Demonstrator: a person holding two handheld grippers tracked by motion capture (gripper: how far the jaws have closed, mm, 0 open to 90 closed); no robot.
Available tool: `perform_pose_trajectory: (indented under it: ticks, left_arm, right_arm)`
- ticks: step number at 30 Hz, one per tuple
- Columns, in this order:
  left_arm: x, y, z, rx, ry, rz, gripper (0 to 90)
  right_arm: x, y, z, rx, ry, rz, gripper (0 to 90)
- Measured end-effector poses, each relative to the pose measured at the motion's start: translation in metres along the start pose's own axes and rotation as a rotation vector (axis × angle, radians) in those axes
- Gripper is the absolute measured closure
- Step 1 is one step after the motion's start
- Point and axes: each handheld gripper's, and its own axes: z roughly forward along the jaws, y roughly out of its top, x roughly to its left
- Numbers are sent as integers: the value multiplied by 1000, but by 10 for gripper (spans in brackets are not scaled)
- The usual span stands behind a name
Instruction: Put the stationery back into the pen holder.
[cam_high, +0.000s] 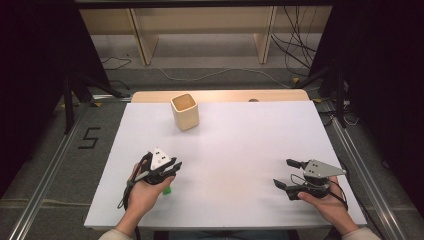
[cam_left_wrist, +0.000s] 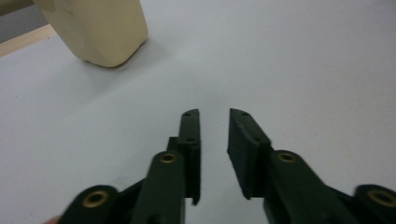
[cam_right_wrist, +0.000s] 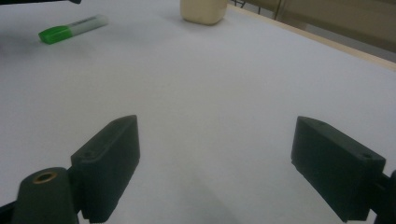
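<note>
White surface (cam_high: 240, 150) work has barely begun: the marker (cam_right_wrist: 72, 28) lies well short of the cup (cam_high: 185, 111), left claw (cam_left_wrist: 215, 122) nearly together on nothing, right claw (cam_right_wrist: 215, 158) apart.

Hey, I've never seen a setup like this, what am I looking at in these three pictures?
A person sits at a white table, holding a hand-operated gripper in each hand. The overhead picture shows the left gripper and the right gripper. The other two pictures come from small cameras riding on each gripper, looking along its black jaws. On the table stand a cream cup and a green highlighter pen, which lies beside the left hand. Nothing is held: the left jaws are narrowed with a small empty gap, and the right jaws are wide open.
</note>
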Motion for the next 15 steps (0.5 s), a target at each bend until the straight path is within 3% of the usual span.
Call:
perform_pose_trajectory:
  ticks: [2, 3, 7, 8, 11, 15]
  left_arm:
    - [7, 4, 5, 34, 9, -2, 879]
    - [15, 7, 12, 82, 26, 0, 897]
    - [31, 8, 30, 202, 29, -10, 899]
    - [31, 8, 30, 202, 29, -10, 899]
    - [40, 5, 41, 274, 29, -12, 900]
    - [43, 4, 44, 298, 39, -12, 900]
  right_arm:
    - [0, 0, 0, 2, -1, -6, 163]
    - [1, 0, 1, 5, -1, 4, 163]
    - [0, 0, 2, 18, -3, 13, 163]
    - [0, 0, 3, 13, 0, 10, 163]
    - [0, -1, 2, 12, 0, 16, 163]
    - [-1, -1, 1, 7, 0, 7, 163]
